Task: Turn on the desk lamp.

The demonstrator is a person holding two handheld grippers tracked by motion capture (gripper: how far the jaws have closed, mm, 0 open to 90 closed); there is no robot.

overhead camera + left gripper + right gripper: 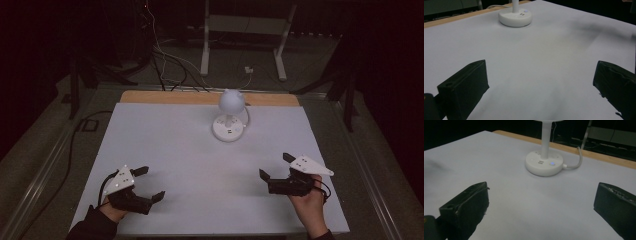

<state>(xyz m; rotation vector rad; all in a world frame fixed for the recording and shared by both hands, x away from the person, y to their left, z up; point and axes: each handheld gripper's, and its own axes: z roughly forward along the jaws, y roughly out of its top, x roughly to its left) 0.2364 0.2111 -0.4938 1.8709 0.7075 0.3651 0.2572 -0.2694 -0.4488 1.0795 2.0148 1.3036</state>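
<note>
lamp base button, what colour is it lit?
Blue, on the lamp base; its button shows best in the right gripper view.

From my seat I can read no text, brand, number or label on anything here. The white lamp base (544,165) carries the nearest thing to a sign: a small lit blue dot (552,163) on its top face, beside two short dark slots (540,162), none of them lettered. In the left gripper view the same base (515,17) shows those marks too small to tell more. The white sheet on the bench (165,150) is blank, and the grey plates on my tongs bear no writing I can make out.
</note>
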